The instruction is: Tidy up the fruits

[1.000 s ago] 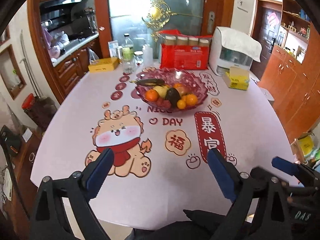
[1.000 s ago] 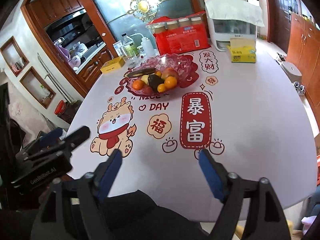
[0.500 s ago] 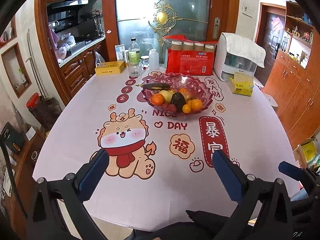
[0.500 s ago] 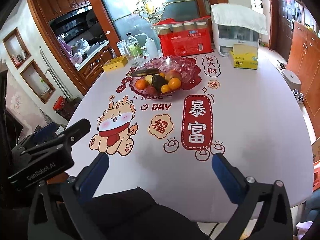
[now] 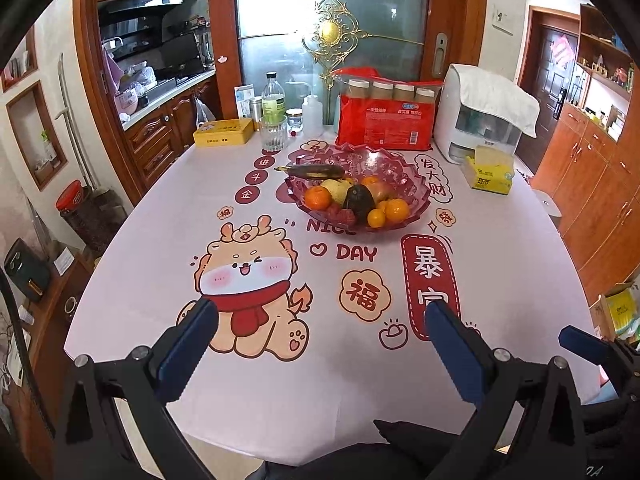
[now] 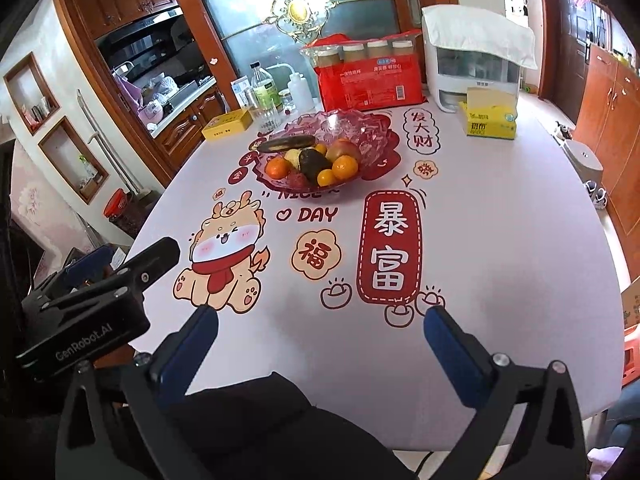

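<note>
**Operator:** At the near edge of the table [image 5: 160, 240], I hold both claws low and well back from the fruit. The left gripper [image 5: 320, 344] has its blue pads spread wide with nothing between them. The right gripper [image 6: 320, 340] is spread just as wide and also carries nothing.

**Listener:** Where is the fruit?

**Operator:** All of it that I can see sits in a pink glass bowl [image 5: 404, 178] toward the far middle of the table. There are oranges [image 5: 318, 197], a dark avocado [image 5: 359, 200], a yellow pear-like fruit [image 5: 336, 189], small red fruits at the front, and a darkened banana [image 5: 316, 171] lying across the bowl's back-left rim. I see no loose fruit on the printed cloth.

**Listener:** So is the job done?

**Operator:** I can't settle that. Fruit gathered in one bowl with both claws pulled back would fit a finished tidy-up. It would equally fit a pile waiting to be sorted out somewhere else. I see no second dish for fruit.
</note>
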The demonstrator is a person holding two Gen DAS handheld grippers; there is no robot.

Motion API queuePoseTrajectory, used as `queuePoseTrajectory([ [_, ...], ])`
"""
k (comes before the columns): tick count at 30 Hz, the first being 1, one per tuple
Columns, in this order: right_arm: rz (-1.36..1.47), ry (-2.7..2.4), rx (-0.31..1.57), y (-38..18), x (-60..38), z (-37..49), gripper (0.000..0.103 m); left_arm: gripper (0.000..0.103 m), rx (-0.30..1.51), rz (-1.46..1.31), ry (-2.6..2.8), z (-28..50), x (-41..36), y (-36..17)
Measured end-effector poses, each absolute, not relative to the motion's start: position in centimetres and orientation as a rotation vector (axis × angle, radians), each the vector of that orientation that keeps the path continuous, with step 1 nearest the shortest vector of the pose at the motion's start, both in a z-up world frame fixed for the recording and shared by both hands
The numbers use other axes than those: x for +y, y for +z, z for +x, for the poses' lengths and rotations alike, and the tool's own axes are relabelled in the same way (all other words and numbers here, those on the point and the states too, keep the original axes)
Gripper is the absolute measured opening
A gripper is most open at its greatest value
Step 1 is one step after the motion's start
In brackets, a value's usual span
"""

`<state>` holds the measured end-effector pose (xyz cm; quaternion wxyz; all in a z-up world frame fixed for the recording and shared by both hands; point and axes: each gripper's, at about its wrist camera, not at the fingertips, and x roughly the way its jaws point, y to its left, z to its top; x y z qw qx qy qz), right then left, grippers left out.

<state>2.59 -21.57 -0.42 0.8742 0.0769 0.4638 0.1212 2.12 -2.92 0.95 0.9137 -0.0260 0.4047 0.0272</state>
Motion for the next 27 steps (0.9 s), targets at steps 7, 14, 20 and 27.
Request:
queuePoseTrajectory([
  [7, 0.158, 0.258, 0.976, -0.7, -21.9, 3.0, 0.103, 0.102, 0.839, -0.051, 0.055, 2.3, -3.0, 0.9],
  [14, 0.171, 0.258, 0.987, -1.0, -22.2, 3.4, 0.103, 0.102, 0.842, -0.052, 0.056, 2.4, -3.1, 0.8],
  [20, 0.172, 0.259, 0.989, -1.1, -22.3, 3.4, 0.103, 0.102, 0.844, -0.052, 0.055, 2.4, -3.2, 0.7],
  [27, 0.175, 0.260, 0.998, -1.5, -22.3, 3.4, 0.103, 0.102, 0.855, -0.056, 0.050, 2.1, -3.4, 0.0],
])
